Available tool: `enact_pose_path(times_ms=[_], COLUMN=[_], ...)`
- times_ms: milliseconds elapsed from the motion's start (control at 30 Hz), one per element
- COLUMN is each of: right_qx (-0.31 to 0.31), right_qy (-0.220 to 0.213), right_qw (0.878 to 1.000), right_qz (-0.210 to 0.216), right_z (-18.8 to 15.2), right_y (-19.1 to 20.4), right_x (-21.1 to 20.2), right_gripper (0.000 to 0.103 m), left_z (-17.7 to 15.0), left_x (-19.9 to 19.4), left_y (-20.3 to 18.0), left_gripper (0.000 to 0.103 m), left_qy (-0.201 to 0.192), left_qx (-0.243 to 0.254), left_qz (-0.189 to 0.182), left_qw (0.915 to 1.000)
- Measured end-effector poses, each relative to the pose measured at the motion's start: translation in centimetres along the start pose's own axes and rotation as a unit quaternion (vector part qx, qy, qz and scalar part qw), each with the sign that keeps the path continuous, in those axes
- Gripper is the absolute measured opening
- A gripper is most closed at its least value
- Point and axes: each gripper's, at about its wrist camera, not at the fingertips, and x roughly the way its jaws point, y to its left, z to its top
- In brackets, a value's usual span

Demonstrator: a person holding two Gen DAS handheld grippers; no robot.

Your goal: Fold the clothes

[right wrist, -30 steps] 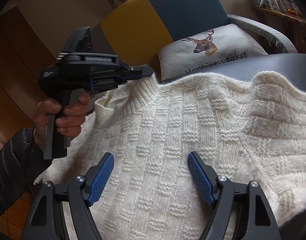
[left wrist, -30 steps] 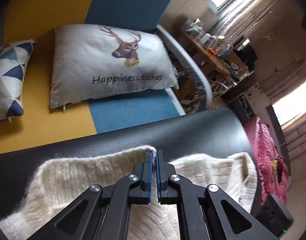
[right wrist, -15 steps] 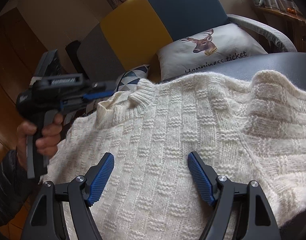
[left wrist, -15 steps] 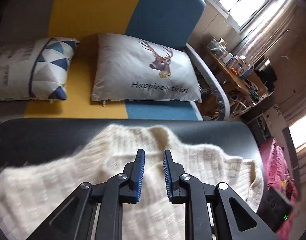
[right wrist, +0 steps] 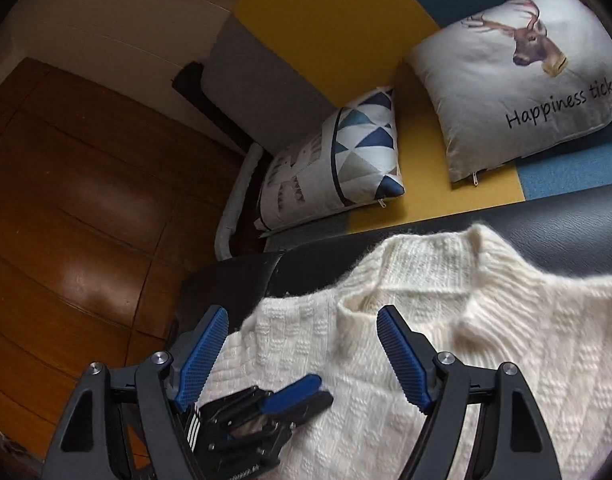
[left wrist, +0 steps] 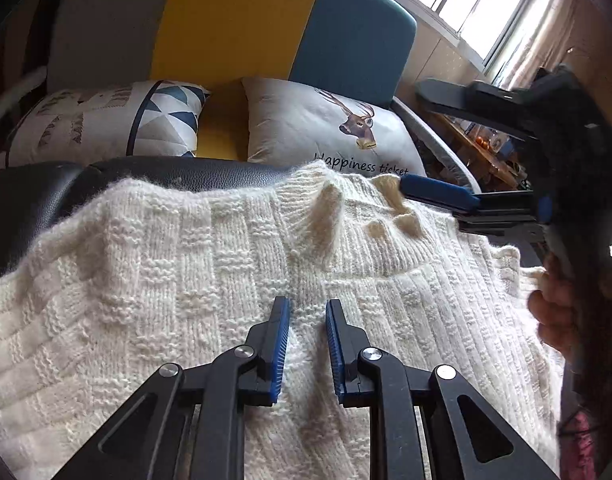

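A cream knit sweater (left wrist: 210, 264) lies spread on a black leather surface (left wrist: 38, 200), its ribbed collar (left wrist: 326, 208) rumpled at the far edge. My left gripper (left wrist: 306, 316) hovers low over the knit just below the collar, its jaws a little apart and gripping nothing. My right gripper (right wrist: 302, 316) is open wide, its fingers on either side of the collar (right wrist: 426, 264) and left shoulder edge. In the left wrist view the right gripper (left wrist: 414, 136) reaches in from the right, its blue lower finger (left wrist: 438, 196) at the collar. The left gripper (right wrist: 322, 390) rests on the sweater in the right wrist view.
Behind the leather surface is a yellow, blue and grey sofa (left wrist: 234, 20) with a deer pillow (left wrist: 330, 128) and a triangle-patterned pillow (left wrist: 106, 120). A hand (left wrist: 554, 312) holds the right gripper. Wooden floor (right wrist: 74, 208) lies to the left, and a cluttered shelf (left wrist: 490, 148) stands far right.
My left gripper let go of the collar, opened and drew back over the sweater body. My right gripper swung from the sweater's body up to the collar, staying open wide.
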Motion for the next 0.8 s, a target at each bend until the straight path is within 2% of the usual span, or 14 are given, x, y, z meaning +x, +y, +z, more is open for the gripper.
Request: enact_pose_path(times_ms=[100,167,233,267,433,500,667,800], right_qx=[0.039,0.042,0.036,0.03,0.056,0.067,0.039,0.029], right_qy=[0.054,0.071,0.06,0.051,0.009,-0.008,-0.031,-0.025], right_qw=[0.997,0.997,0.996,0.996,0.998,0.998,0.999,0.999], right_qz=[-0.031,0.007,0.053,0.062,0.023,0.02,-0.001,-0.013], right_z=[0.9,1.0,1.5,1.7,2.9,3.1,3.0,0.6], right_y=[-0.8,-0.5,0.3,0.7,-0.5,-0.9,-0.3,-1.1], right_x=[3.8,5.5,6.8,7.4,9.2,8.3,3.9,-0.4], right_gripper=[0.08,0.08,0.08,0.08,0.08,0.079,0.08,0.08], left_z=[-0.1,-0.1,-0.1,-0.1,0.0,0.0,0.1,0.1], left_x=[0.0,0.1,0.2,0.3,0.5,0.5,0.7,0.7], left_y=[1.1,1.2,1.0,0.8,1.1,1.3,1.7,2.0], left_gripper=[0.019,0.019,0.019,0.019,0.019,0.019,0.019,0.019], left_qy=[-0.002,-0.004,-0.006,-0.006,-0.008,-0.008,-0.008,-0.009], left_qx=[-0.033,-0.04,-0.036,-0.034,-0.039,-0.042,-0.048,-0.056], left_qz=[-0.033,-0.04,-0.036,-0.034,-0.04,-0.043,-0.05,-0.056], left_qw=[0.9989,0.9984,0.9987,0.9988,0.9984,0.9982,0.9976,0.9968])
